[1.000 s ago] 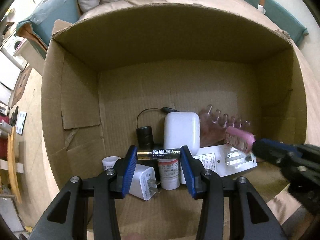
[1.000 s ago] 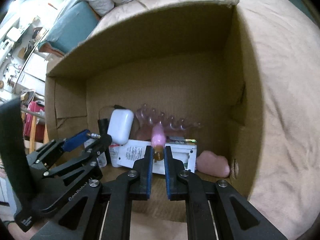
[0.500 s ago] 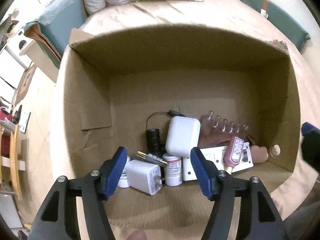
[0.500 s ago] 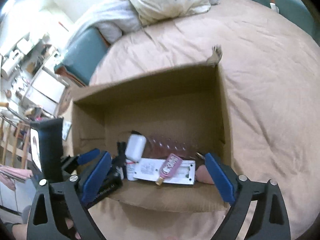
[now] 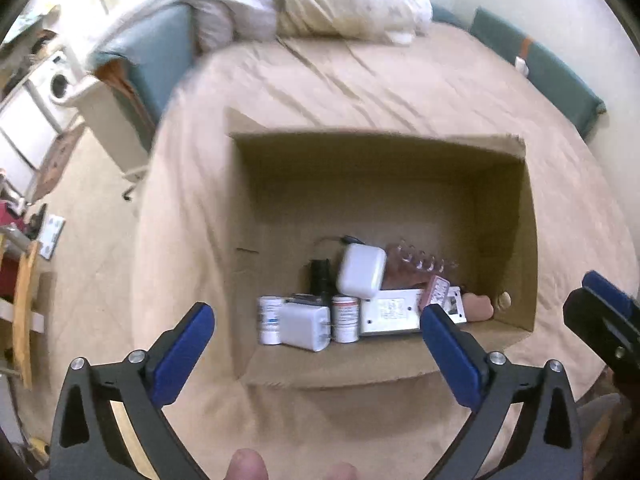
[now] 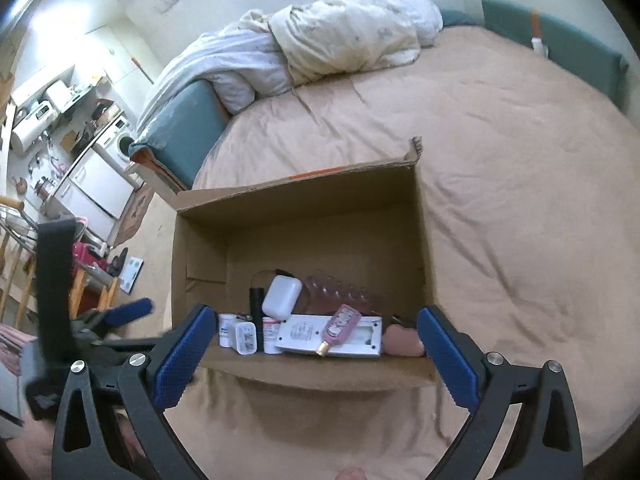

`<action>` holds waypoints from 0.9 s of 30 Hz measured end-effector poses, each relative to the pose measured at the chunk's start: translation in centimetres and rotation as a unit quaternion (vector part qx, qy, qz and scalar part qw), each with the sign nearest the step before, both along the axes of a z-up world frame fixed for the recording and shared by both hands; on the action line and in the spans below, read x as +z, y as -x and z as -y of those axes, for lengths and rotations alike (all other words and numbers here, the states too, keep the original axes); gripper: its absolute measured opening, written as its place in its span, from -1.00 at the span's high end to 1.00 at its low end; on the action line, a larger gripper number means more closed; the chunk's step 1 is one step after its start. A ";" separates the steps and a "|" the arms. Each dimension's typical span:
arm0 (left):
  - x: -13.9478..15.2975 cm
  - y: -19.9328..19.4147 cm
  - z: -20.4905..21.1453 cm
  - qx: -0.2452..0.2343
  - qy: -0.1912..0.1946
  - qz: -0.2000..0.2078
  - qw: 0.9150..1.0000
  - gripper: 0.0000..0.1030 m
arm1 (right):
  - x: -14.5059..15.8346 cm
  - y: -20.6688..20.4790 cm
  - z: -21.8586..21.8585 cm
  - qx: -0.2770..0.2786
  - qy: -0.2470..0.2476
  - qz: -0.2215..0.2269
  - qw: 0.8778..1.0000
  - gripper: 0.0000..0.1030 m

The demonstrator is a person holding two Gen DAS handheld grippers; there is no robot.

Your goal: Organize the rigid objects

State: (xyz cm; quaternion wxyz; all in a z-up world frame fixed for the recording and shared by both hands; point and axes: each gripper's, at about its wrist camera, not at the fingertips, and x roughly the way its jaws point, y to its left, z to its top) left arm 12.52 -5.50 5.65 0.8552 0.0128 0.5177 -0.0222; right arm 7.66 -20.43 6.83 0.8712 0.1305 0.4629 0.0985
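Note:
An open cardboard box (image 5: 500, 200) (image 6: 304, 216) stands on the bed. Along its near side lie a white charger plug (image 5: 305, 327) (image 6: 246, 337), two small white bottles (image 5: 346, 318), a white case (image 5: 361, 271) (image 6: 282, 297), a flat white device (image 5: 390, 316) (image 6: 304, 334), a pink bottle (image 6: 341, 327) (image 5: 437, 293) and a pink soft item (image 6: 402, 341). My left gripper (image 5: 318, 354) is open and empty, above the box's near edge. My right gripper (image 6: 312, 354) is open and empty, also above the near edge; it shows at the right of the left wrist view (image 5: 600, 312).
The box sits on a tan bedsheet (image 6: 500, 160) with a bundled duvet (image 6: 344, 40) at the far end. A teal headboard cushion (image 6: 180, 120) and kitchen appliances (image 6: 100, 168) are on the left. A wooden chair (image 5: 24, 312) stands left of the bed.
Both grippers opened, letting a battery and the pink bottle go into the box, then pulled up and back out of it. The box now looks smaller and farther.

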 end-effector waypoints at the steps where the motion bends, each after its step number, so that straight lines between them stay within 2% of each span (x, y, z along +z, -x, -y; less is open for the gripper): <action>1: 0.6 1.0 -0.3 0.006 0.002 0.009 1.000 -0.99 | 0.1 0.5 0.1 -0.005 -0.001 0.006 1.000 -1.00; 7: 2.4 5.2 -2.0 0.003 -0.002 0.050 0.999 -0.99 | 0.2 4.0 0.2 -0.042 0.018 0.042 0.998 -1.00; 11: 3.3 8.4 -2.8 0.002 -0.021 0.091 0.996 -0.99 | 0.8 5.6 -0.7 -0.028 0.040 0.059 0.997 -1.00; 13: 3.2 9.6 -3.2 0.000 -0.017 0.104 0.994 -0.99 | 0.8 6.3 -1.2 -0.021 0.047 0.063 0.997 -1.00; 18: 0.8 10.6 -4.4 0.018 -0.004 0.089 0.996 -0.99 | -0.2 7.5 -2.0 -0.012 0.063 0.068 0.996 -1.00; 20: -0.4 10.5 -4.7 0.021 -0.011 0.076 0.997 -0.99 | -1.0 7.7 -2.0 -0.012 0.072 0.067 0.995 -1.00; 22: -0.9 10.3 -4.8 0.029 -0.020 0.072 0.997 -0.99 | -2.0 7.6 -2.0 -0.014 0.073 0.056 0.996 -1.00; 24: -1.4 9.7 -5.2 0.038 -0.010 0.067 0.997 -0.99 | -2.7 7.3 -2.2 -0.012 0.079 0.045 0.996 -1.00; 27: -2.5 9.0 -5.3 0.046 -0.005 0.044 0.998 -0.99 | -2.9 6.9 -2.5 -0.015 0.090 0.051 0.995 -1.00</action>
